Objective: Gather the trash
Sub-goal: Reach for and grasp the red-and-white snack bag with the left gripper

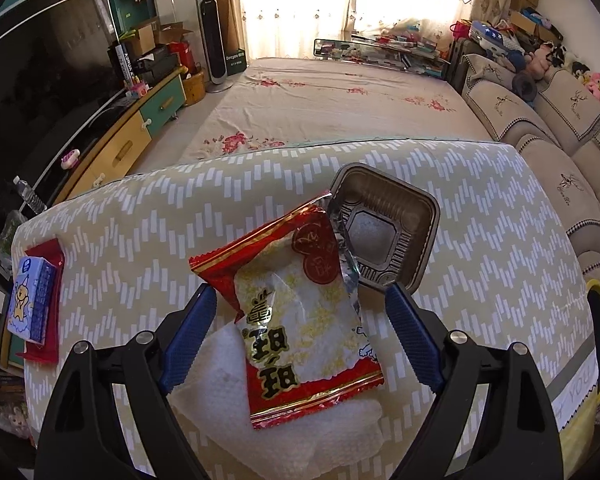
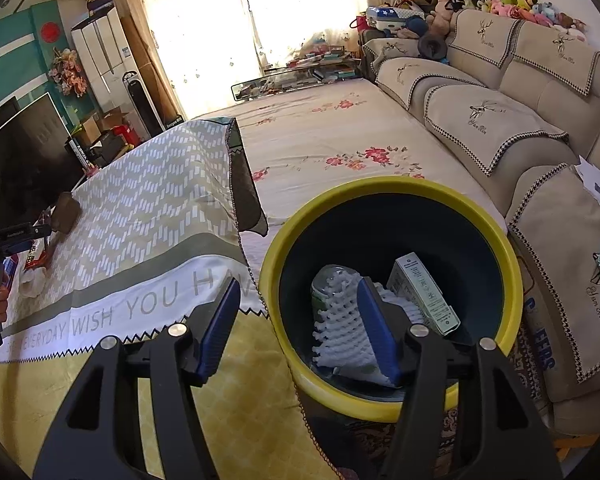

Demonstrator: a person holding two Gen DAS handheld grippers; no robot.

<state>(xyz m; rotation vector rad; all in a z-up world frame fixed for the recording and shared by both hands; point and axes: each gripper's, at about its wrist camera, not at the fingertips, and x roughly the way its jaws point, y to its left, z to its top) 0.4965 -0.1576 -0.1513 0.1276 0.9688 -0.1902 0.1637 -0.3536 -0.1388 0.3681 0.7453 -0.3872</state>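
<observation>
On the cloth-covered worktop point(image 1: 140, 208), the left gripper point(image 1: 300, 300) tilts steeply down with jaws wide apart and gripping nothing, straddling the red snack wrapper point(image 1: 300, 320) on a white napkin point(image 1: 220, 364) beside a brown tray point(image 1: 384, 224), while the right gripper point(image 2: 296, 292) hangs half-open and empty over the yellow-rimmed bin point(image 2: 380, 188).

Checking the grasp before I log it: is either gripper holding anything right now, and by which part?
Nothing is held. The left gripper is open around the snack wrapper, pads clear of it. The right gripper is open and empty over the bin.
</observation>
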